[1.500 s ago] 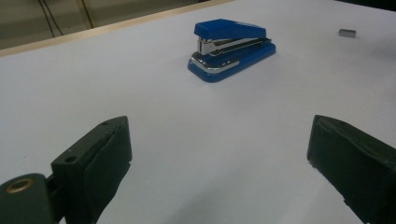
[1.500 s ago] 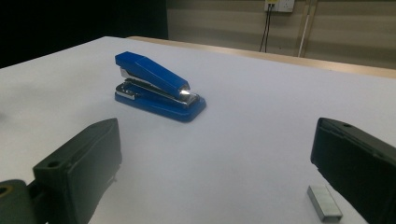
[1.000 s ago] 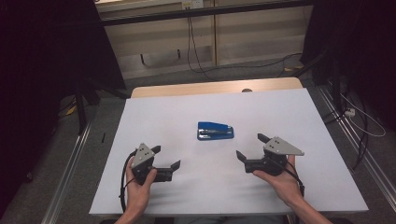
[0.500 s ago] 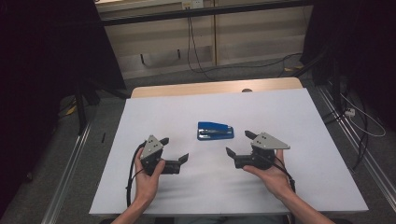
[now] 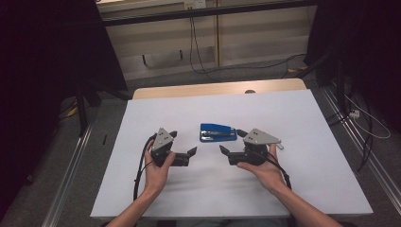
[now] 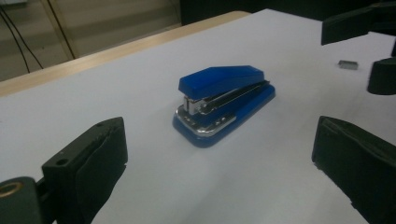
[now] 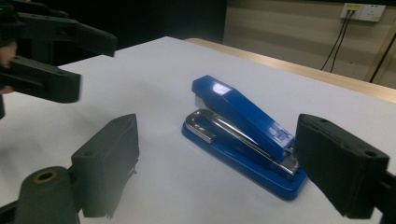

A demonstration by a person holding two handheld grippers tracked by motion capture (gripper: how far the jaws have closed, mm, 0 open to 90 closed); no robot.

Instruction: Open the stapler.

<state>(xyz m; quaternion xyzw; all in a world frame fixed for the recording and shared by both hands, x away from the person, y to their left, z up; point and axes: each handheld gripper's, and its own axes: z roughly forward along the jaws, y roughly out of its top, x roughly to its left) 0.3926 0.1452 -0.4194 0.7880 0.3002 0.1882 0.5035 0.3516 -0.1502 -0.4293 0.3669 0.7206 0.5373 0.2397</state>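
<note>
So the blue stapler (image 5: 217,132) sits just above the middle of the high view, flat on the white table (image 5: 302,189), and both claws are parked just below it, one on each side. It lies up and to the right of the left gripper (image 5: 183,144), and up and to the left of the right gripper (image 5: 232,142).

Its long axis runs left-right across the frame, so each claw looks toward one end of it. In the left gripper view the stapler (image 6: 223,103) sits center frame with its stapling mouth toward the camera. In the right gripper view the stapler (image 7: 243,137) is lower right of center, hinge end close beside the right-hand jaw. I'd call the right one nearer, though not by much.

Both claws are apart with nothing between the pads. The right one's jaws have just been closing a little, on empty air.

Labels: there's a faint embossed mark on the stapler's top near the hinge end, too small to read. There's also a small grey bit (image 6: 347,65) lying on the table at the upper right of the left gripper view; can't tell what it is.
</note>
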